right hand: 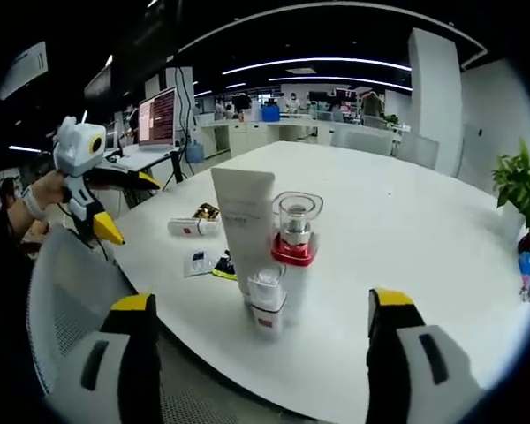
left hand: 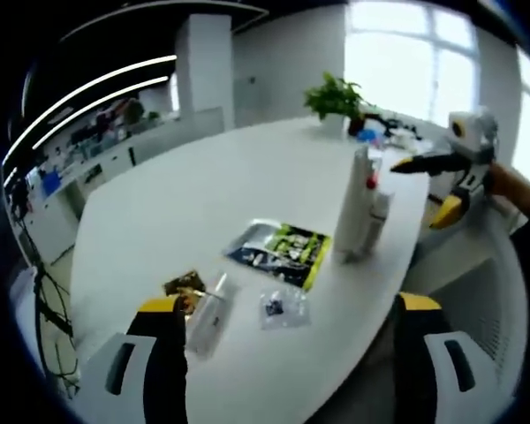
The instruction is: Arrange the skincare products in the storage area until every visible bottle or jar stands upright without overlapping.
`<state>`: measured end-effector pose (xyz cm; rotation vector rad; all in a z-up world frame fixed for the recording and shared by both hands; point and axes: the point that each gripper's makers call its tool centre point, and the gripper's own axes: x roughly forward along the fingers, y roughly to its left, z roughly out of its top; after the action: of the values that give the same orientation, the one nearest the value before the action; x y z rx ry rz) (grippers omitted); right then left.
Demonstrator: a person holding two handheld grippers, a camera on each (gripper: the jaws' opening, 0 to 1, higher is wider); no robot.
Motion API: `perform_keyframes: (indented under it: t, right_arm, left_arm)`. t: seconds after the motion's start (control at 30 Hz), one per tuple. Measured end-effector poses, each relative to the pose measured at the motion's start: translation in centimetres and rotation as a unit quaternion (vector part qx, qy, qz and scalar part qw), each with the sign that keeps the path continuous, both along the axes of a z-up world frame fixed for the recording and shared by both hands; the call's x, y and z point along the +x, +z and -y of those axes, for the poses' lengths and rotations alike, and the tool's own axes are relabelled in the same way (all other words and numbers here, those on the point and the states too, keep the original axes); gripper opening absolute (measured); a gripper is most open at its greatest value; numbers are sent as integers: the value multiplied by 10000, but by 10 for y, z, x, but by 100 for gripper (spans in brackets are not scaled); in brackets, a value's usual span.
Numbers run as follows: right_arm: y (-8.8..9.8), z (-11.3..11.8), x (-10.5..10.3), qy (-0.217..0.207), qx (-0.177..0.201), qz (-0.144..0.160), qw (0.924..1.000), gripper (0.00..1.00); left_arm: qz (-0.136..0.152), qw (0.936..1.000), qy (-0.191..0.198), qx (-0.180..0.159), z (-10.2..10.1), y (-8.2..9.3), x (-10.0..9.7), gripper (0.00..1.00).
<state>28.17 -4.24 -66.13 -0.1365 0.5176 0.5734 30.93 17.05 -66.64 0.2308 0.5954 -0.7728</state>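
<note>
A tall white tube stands upright on the white table. Close beside it stand a clear-capped bottle with a red collar and a small white bottle. The same tall white tube stands near the table's right edge in the left gripper view. A white tube lies flat next to a small gold item. My left gripper is open above the lying things. My right gripper is open, facing the standing group from the table's edge.
A black-and-green sachet and a small clear packet lie flat on the table. A potted plant stands at the far end. A mesh chair back is by the table's edge, and a lit monitor is behind.
</note>
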Motion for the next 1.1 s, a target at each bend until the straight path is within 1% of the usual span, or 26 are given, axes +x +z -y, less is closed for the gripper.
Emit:
perform_keyframes:
  t: [0.13,0.27,0.33,0.37,0.43,0.5,0.63,0.73,0.8,0.87,0.9,0.93,0.97,1.03,1.1]
  right_arm:
    - [2,-1,-1,25,-3,52,10000,99]
    - [2,-1,-1,37,8,52,10000,99]
    - [2,-2,-1,38,44,56,10000,99]
    - [1,-3,-2,55,81,49,9999,99]
    - [-1,-5,-3,110,26,17,9999,99]
    - [-1,-6,-3,141,-42,66,9999,99]
    - [-1,-5,-3,119,14,64,9999,99]
    - [1,-7,-3,178,-29,201,9996,99]
    - [-2,-8,-4,230,-174,228,9993,99]
    - [-4,-9,-4,271,-207,194,9992,99]
    - [-5,-9,-4,282,-197,173,9993,99]
    - [-5,-10,-3,285,-166,169,9993,99]
    - [-3,-10,-1,281,-96,208,9993,99]
    - [-2,-11,0,281,-18,215,9994,99]
    - [-2,-11,0,299,-39,258,9992,99]
  left_arm:
    - [-39,9999,68,88,-6,-2,3,97]
    - [-164,9996,38,217,-12,-10,3,97]
    - [-228,9992,19,325,-16,-17,5,97]
    - [-322,9986,9,420,-19,-22,4,97]
    - [-419,9972,-12,614,-23,-29,4,97]
    - [-580,9958,-76,711,-25,-37,2,97]
    - [-641,9948,-125,779,-25,-42,5,97]
    - [-672,9938,-173,864,-25,-45,10,97]
    - [-666,9933,-201,919,-24,-47,16,97]
    - [-709,9920,-210,1020,-25,-50,22,97]
    - [-704,9915,-233,1066,-25,-52,24,97]
    - [-738,9898,-289,1188,-28,-55,26,96]
    - [-794,9885,-311,1252,-29,-58,27,96]
    - [-833,9868,-382,1334,-29,-62,31,95]
    - [-859,9859,-446,1368,-28,-64,35,93]
